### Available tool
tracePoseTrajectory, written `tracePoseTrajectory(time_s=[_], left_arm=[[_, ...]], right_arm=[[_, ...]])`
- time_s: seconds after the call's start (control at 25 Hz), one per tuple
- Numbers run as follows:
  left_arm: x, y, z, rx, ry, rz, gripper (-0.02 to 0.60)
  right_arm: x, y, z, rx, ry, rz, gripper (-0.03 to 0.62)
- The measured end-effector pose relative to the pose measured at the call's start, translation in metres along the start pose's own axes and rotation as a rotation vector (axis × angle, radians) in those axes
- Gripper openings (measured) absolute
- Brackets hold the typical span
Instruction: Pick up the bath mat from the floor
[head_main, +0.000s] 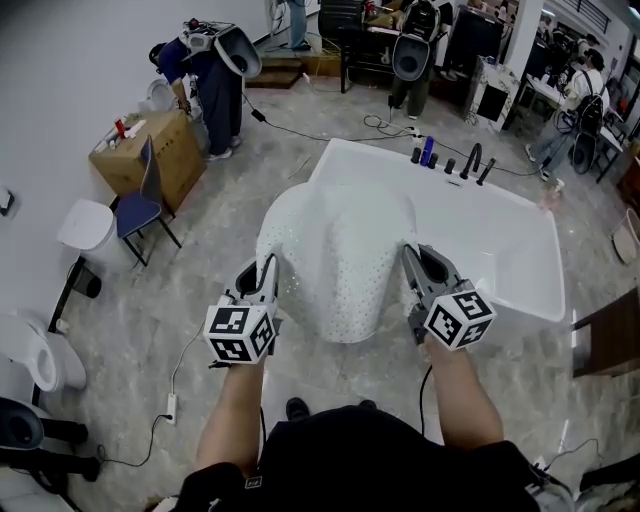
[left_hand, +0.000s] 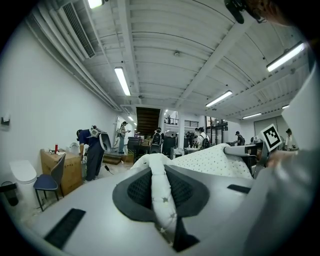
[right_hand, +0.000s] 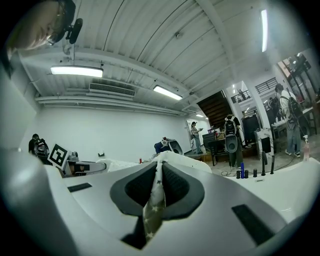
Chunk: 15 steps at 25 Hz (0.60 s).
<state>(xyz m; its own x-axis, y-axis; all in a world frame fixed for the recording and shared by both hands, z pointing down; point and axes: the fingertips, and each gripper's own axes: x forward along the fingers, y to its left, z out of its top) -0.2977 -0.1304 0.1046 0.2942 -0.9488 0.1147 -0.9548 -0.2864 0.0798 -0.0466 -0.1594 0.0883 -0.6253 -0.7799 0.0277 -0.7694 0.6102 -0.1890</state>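
The bath mat (head_main: 340, 260) hangs clear of the floor, slung between both tools: left gripper (head_main: 266, 275) pinches its 9 o'clock edge, right gripper (head_main: 414, 262) its 3 o'clock edge. The held span runs 9-to-3 — both hands equally near — with the bathtub (head_main: 520, 250) beyond at 1.

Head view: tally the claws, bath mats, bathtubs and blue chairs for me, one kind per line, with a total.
2 claws: left claw, right claw, each shut on the mat
1 bath mat
1 bathtub
1 blue chair
Total: 5
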Motion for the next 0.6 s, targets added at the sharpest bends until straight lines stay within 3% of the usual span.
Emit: tracePoseTrajectory(time_s=[0.6], left_arm=[[0.0019,-0.008,-0.0079,0.004,0.024,-0.006,0.046]], right_arm=[[-0.004,-0.0036,-0.0085,0.021,0.003,0.004,0.038]])
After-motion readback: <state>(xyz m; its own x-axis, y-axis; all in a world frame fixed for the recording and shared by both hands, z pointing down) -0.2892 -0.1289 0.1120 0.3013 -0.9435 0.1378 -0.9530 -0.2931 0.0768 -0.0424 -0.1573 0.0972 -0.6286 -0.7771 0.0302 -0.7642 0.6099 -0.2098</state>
